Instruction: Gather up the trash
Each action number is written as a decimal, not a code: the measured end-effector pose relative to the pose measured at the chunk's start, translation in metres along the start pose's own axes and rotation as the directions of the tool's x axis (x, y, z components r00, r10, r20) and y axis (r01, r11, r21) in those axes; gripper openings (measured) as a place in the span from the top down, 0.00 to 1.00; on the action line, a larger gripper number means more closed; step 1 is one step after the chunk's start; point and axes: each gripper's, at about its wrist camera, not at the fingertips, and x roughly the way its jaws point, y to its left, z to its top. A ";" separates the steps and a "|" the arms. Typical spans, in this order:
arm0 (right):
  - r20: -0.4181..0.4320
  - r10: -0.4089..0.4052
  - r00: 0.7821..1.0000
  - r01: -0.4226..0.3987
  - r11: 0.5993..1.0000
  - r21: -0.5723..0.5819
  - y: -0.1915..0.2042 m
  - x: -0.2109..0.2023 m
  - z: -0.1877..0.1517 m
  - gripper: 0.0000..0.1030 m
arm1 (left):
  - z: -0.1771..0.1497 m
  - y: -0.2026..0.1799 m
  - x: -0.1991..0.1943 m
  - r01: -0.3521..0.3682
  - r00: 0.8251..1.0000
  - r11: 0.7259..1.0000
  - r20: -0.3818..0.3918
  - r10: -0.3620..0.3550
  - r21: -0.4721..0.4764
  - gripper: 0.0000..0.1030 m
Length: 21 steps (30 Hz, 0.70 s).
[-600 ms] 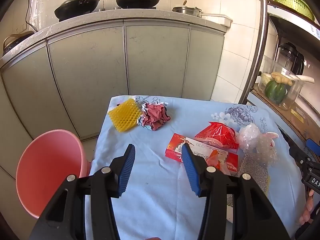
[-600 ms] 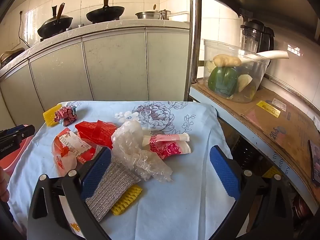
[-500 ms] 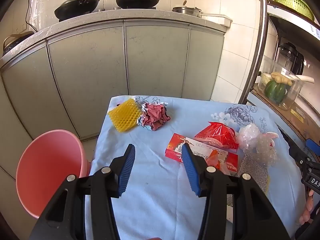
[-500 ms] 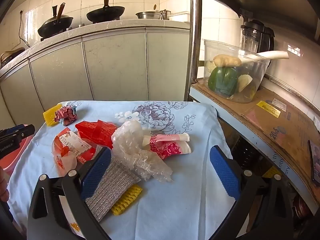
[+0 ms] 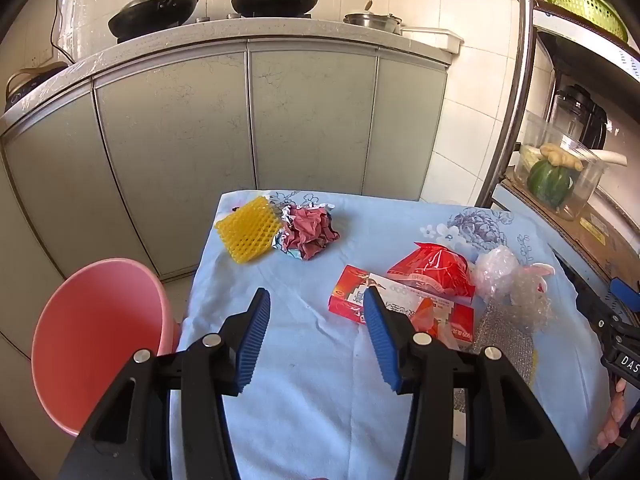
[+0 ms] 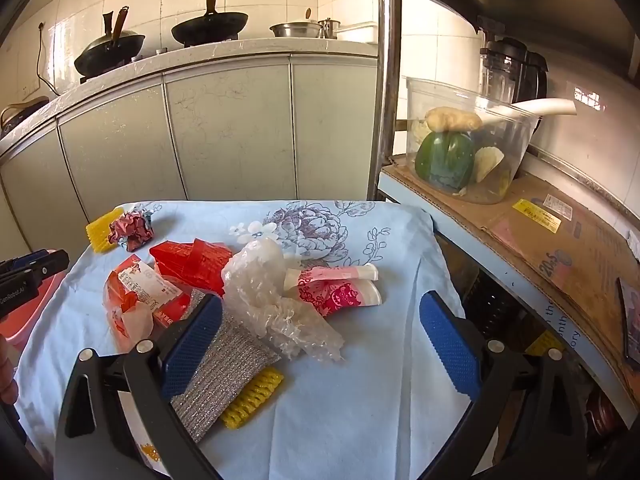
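Trash lies on a table with a light blue cloth (image 5: 304, 344). At its far left are a yellow foam net (image 5: 248, 234) and a crumpled pink wrapper (image 5: 310, 232). Toward the right are a red and white carton (image 5: 400, 308), a red plastic bag (image 5: 434, 270), clear bubble wrap (image 6: 272, 304), a crushed pink paper cup (image 6: 340, 286), a silver pad (image 6: 224, 372) and a second yellow net (image 6: 254, 398). A pink bin (image 5: 94, 336) stands left of the table. My left gripper (image 5: 316, 332) is open and empty above the near cloth. My right gripper (image 6: 320, 344) is open and empty over the bubble wrap.
Grey kitchen cabinets (image 5: 248, 120) with woks on the counter stand behind the table. A metal shelf post (image 6: 382, 92) and a shelf with cardboard and a clear tub of vegetables (image 6: 464, 148) are at the right. The right gripper also shows at the left view's right edge (image 5: 616, 332).
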 end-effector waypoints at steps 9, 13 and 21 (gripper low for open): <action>0.000 0.001 1.000 -0.001 1.000 0.000 -0.001 -0.001 0.000 0.03 | -0.001 -0.002 -0.004 0.002 1.000 1.000 0.005 -0.002 0.005 0.53; 0.001 0.001 1.000 -0.001 1.000 0.001 -0.001 -0.002 0.000 0.04 | -0.001 -0.004 -0.006 0.003 1.000 1.000 0.008 -0.003 0.004 0.53; 0.002 0.002 1.000 -0.002 1.000 0.001 -0.001 -0.002 0.000 0.03 | 0.000 -0.003 -0.007 0.008 1.000 1.000 0.007 -0.008 0.003 0.53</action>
